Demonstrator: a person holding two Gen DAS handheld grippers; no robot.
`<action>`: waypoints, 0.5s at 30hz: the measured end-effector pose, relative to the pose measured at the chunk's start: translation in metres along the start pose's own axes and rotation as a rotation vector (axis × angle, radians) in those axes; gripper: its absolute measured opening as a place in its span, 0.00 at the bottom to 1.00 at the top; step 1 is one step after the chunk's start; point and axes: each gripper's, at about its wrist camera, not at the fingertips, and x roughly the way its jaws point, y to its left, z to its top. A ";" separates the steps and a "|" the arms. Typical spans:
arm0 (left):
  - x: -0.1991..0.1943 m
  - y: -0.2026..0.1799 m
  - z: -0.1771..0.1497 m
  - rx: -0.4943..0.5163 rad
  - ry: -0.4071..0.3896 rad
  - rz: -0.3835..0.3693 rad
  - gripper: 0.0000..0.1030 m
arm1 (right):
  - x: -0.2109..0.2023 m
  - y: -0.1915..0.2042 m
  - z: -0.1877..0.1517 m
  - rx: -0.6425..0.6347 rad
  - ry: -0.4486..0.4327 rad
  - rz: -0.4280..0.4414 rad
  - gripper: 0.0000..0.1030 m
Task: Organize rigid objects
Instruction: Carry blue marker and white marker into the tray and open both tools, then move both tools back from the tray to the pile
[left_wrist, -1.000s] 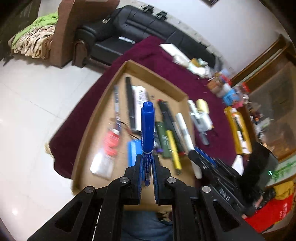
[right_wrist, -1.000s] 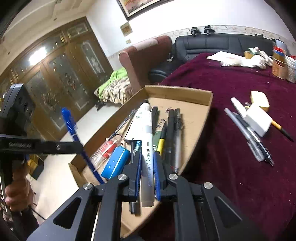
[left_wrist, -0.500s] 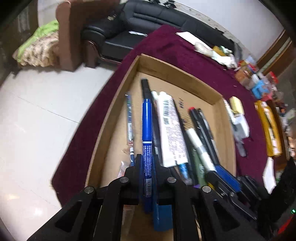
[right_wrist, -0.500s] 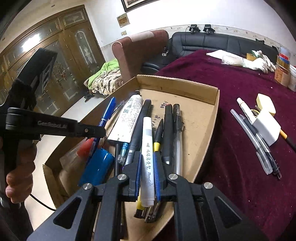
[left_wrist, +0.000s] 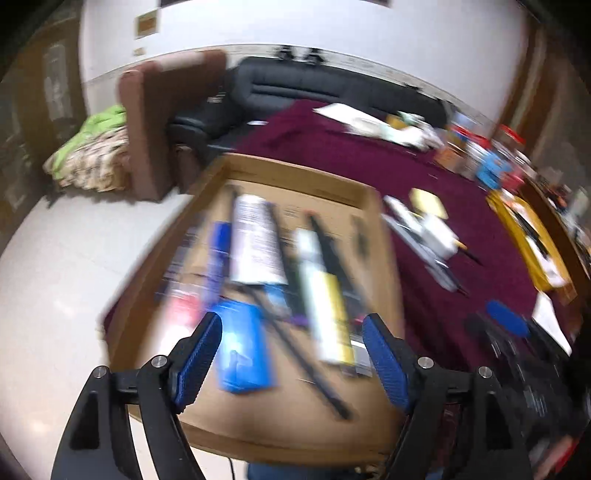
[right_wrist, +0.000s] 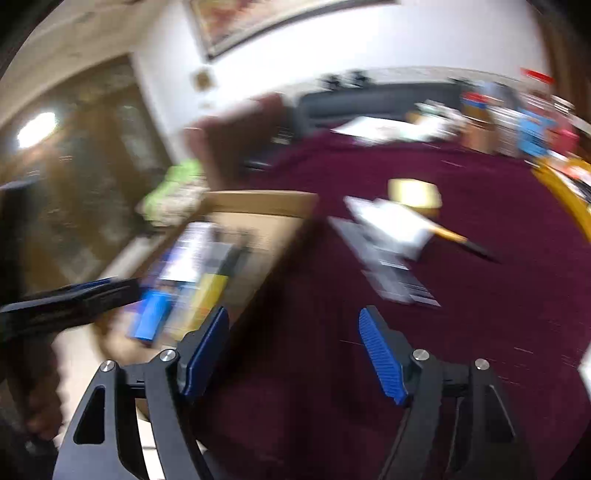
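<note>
Left gripper (left_wrist: 291, 354) tilted down over shallow brown cardboard tray (left_wrist: 295, 177), jaws just sprung wide, nothing pinched. Below and ahead of jaws, blurred in tray: blue marker pen (left_wrist: 218, 254), white tube (left_wrist: 255, 240), blue rectangular block (left_wrist: 242, 350), white-and-yellow marker (left_wrist: 325, 295). Right gripper (right_wrist: 293, 350) over maroon-clothed desk (right_wrist: 480, 314), jaws likewise just spread, empty; tray left of them.

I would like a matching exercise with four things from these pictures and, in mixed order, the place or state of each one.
Things:
1. left gripper
2. blue box
3. white block
4. tube

Places or states:
A. on the red cloth, outside the tray
B. jaws just opened, nothing between them
C. at the tray's near end
D. lying lengthwise in the tray, toward its far wall

Pairs: 1-B, 2-C, 3-A, 4-D
</note>
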 end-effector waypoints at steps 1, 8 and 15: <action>0.000 -0.011 -0.003 0.011 0.000 -0.017 0.79 | 0.001 -0.021 -0.001 0.035 0.032 -0.069 0.73; 0.015 -0.067 -0.006 0.075 0.103 -0.085 0.85 | 0.015 -0.060 -0.030 -0.020 0.209 -0.189 0.82; 0.025 -0.083 -0.008 0.035 0.102 -0.038 0.86 | 0.010 -0.051 -0.052 -0.108 0.146 -0.231 1.00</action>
